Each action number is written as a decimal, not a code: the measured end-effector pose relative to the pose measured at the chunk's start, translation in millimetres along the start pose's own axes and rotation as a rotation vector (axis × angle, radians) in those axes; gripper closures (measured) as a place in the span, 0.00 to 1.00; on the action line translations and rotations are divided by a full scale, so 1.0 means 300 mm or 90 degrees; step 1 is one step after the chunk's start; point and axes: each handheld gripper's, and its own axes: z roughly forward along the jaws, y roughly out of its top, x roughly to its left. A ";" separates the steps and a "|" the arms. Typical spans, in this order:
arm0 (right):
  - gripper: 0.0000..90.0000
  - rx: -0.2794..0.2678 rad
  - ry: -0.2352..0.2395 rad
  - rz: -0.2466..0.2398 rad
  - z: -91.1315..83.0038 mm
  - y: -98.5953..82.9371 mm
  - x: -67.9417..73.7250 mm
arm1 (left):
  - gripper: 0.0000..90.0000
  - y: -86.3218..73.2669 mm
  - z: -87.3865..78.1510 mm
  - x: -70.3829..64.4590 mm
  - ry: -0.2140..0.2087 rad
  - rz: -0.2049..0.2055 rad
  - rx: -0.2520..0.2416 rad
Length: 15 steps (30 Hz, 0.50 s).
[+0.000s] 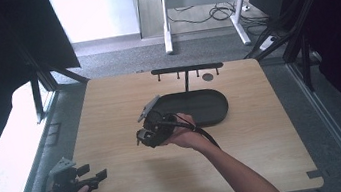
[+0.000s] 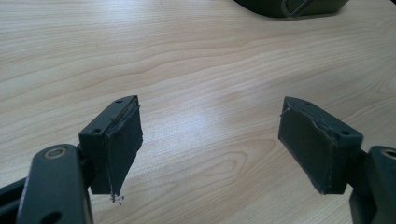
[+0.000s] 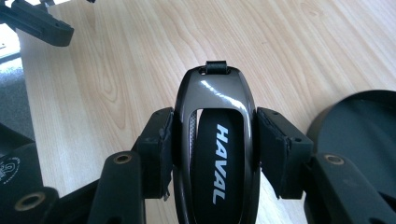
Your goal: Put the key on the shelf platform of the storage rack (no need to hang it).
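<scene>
A glossy black car key fob (image 3: 217,140) marked HAVAL sits between the jaws of my right gripper (image 3: 215,126), which is shut on its two sides, with a small loop at its far end. In the high view the right gripper (image 1: 143,137) hovers over the table's middle, just left of a dark oval tray (image 1: 210,105). My left gripper (image 1: 94,173) rests at the table's near left corner. It is open, and only bare wood lies between its jaws (image 2: 210,126).
A black rack with several small hooks (image 1: 186,68) stands behind the tray at the table's far edge. The tray's rim (image 2: 280,7) shows at the top of the left gripper view, and its edge (image 3: 359,121) is right of the fob.
</scene>
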 end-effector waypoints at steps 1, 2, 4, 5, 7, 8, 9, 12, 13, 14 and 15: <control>0.55 0.000 0.000 0.000 0.000 0.000 0.000 | 0.24 0.000 0.000 0.000 0.000 0.000 0.000; 0.55 0.000 -0.004 0.004 -0.010 -0.006 -0.007 | 0.24 0.000 0.000 0.000 0.000 0.000 0.000; 0.55 -0.002 -0.006 0.006 -0.015 -0.010 -0.012 | 0.24 0.000 -0.001 0.001 0.000 -0.001 0.001; 0.55 -0.003 -0.008 0.007 -0.021 -0.014 -0.017 | 0.24 0.000 0.000 0.000 0.001 -0.001 0.000; 0.55 -0.004 -0.014 0.013 -0.036 -0.025 -0.030 | 0.24 -0.001 0.001 0.000 0.001 0.000 0.001; 0.55 -0.004 -0.014 0.013 -0.036 -0.025 -0.030 | 0.24 -0.001 0.002 -0.001 0.000 0.000 0.001; 0.55 -0.004 -0.021 0.018 -0.047 -0.035 -0.040 | 0.24 0.000 0.003 -0.002 0.000 0.000 0.002; 0.55 -0.007 -0.027 0.022 -0.058 -0.043 -0.052 | 0.24 -0.001 0.003 -0.002 0.000 0.000 0.003; 0.55 -0.006 -0.031 0.026 -0.067 -0.049 -0.061 | 0.24 -0.001 0.004 -0.002 0.000 0.000 0.003; 0.55 -0.006 -0.033 0.029 -0.073 -0.052 -0.066 | 0.24 -0.001 0.004 -0.002 0.000 0.000 0.003; 0.55 -0.008 -0.034 0.030 -0.076 -0.054 -0.070 | 0.24 -0.001 0.004 -0.002 0.000 0.000 0.003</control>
